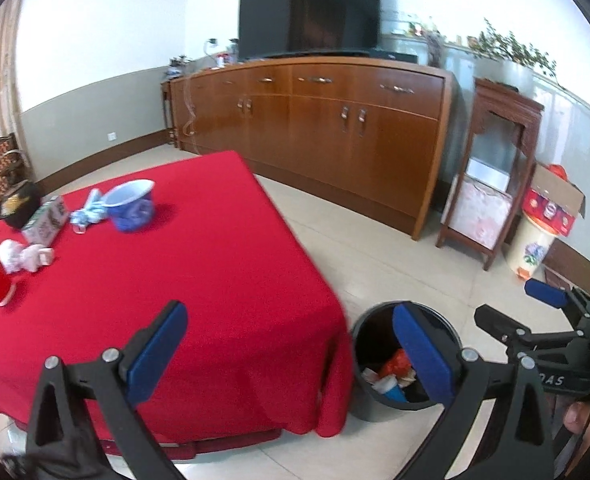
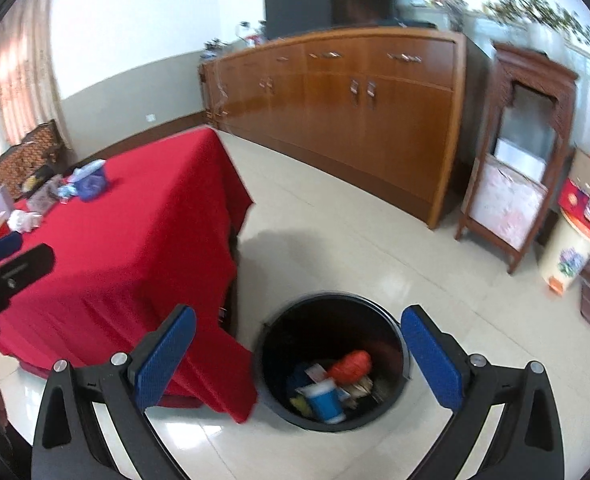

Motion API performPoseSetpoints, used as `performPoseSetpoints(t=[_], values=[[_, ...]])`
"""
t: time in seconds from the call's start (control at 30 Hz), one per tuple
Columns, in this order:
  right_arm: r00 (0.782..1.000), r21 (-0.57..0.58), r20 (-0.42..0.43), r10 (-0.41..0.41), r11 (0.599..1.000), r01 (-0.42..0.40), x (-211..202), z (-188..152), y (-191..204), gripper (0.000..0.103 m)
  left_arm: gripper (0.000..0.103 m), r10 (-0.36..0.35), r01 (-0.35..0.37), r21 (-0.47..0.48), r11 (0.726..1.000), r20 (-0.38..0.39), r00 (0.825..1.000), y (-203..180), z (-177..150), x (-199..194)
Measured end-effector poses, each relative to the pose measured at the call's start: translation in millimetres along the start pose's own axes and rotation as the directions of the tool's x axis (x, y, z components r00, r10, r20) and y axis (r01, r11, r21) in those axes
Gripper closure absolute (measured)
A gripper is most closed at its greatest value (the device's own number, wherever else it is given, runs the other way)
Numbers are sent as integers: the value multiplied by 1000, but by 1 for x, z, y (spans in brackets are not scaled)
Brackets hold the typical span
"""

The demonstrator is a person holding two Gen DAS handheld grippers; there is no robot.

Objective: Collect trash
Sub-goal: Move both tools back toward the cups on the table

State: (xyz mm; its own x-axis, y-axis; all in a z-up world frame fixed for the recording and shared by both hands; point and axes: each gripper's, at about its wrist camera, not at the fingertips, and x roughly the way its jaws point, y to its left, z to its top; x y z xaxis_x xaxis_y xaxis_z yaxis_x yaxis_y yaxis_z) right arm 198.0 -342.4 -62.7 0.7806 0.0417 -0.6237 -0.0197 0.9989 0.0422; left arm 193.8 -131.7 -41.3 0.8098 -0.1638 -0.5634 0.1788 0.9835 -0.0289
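Two handheld grippers are hovering over a tiled floor beside a table draped in a red cloth. The right gripper is hanging above a black trash bin standing on the floor at the table's near corner, its blue-padded jaws spread wide and gripping nothing; the bin's mouth is sitting between and just ahead of them, with a blue cup and a red wrapper lying inside. The left gripper is likewise released and empty, pointing over the table's near edge with the bin at its right. The remaining trash is lying at the far left of the tabletop, well apart from both grippers: crumpled white tissue, a pale blue wad just beside a blue bowl, and a small printed carton. It lies ahead and to the left, so the left gripper looks the nearer one for reaching it.
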Motion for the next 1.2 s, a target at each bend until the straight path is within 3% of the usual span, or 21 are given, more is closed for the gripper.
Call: performPoseSetpoints(t=[0.37,0.6,0.87,1.07,1.2], values=[[992,-111,35,120,987,-115,-7,29,96,0,0,176,-170,-104,980,53,983,88,-7,-27],[981,-149,2,194,970,-191,7,46,152,0,0,317,-298,-198,934,69,946,162,-18,-45],[959,-262,-50,280,922,-283,27,49,237,0,0,386,-361,-273,892,43,921,230,-29,-54],[958,-267,-91,272,920,-287,53,60,274,0,0,452,-436,-300,848,-18,892,282,-36,-49],[956,-286,-98,276,912,-293,69,70,293,0,0,470,-456,-312,833,-34,882,306,-38,-42]])
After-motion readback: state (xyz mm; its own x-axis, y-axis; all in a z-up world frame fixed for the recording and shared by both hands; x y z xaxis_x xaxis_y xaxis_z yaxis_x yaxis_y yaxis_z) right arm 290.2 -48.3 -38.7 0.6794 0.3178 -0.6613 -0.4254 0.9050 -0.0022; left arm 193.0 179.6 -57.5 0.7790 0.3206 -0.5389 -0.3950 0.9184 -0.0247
